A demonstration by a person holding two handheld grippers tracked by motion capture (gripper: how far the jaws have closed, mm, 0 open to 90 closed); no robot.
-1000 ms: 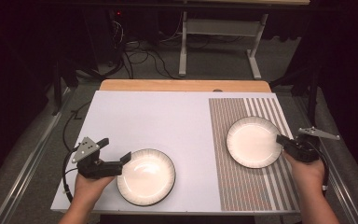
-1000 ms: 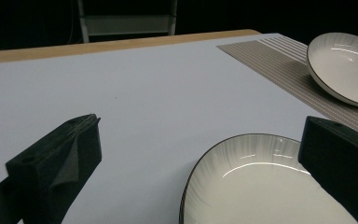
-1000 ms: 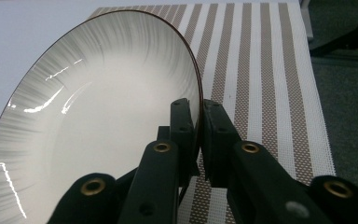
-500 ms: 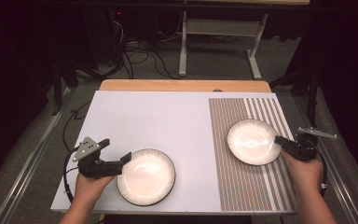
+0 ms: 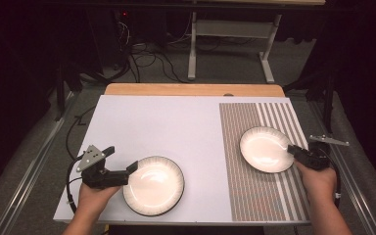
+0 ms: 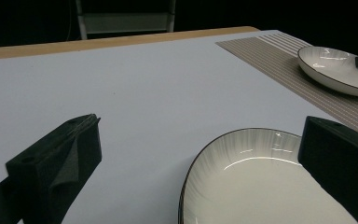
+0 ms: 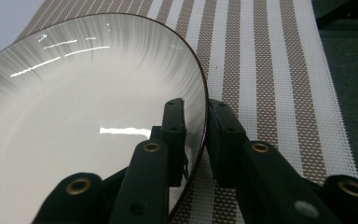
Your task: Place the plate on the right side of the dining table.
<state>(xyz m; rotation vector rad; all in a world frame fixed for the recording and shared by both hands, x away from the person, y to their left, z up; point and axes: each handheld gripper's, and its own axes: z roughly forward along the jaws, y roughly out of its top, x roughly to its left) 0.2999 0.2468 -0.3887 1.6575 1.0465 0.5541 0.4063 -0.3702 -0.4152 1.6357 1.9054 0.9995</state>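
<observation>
Two white plates with dark rims are on the table. The near plate (image 5: 154, 185) (image 6: 256, 182) lies on the white board; my left gripper (image 5: 121, 157) (image 6: 200, 122) stands wide open at its left rim, one jaw tip close over the edge. The far plate (image 5: 265, 149) (image 6: 335, 67) (image 7: 84, 116) rests on the striped mat (image 5: 254, 196) (image 7: 270, 56). My right gripper (image 5: 291, 149) (image 7: 196, 105) straddles its right rim, one jaw inside and one outside. Those jaws have just been opening, and a small gap shows between the inner pad and the rim.
The white board (image 5: 166, 127) covers the table's left and middle, with a wooden strip (image 5: 191, 89) along the far edge. Behind the table are a desk frame (image 5: 230, 44) and cables on the floor. Metal rails run along both sides.
The right plate, held tilted and raised a second ago, now lies flat on the striped mat. The right jaws have parted slightly at its rim. The left gripper and plate have not moved.
</observation>
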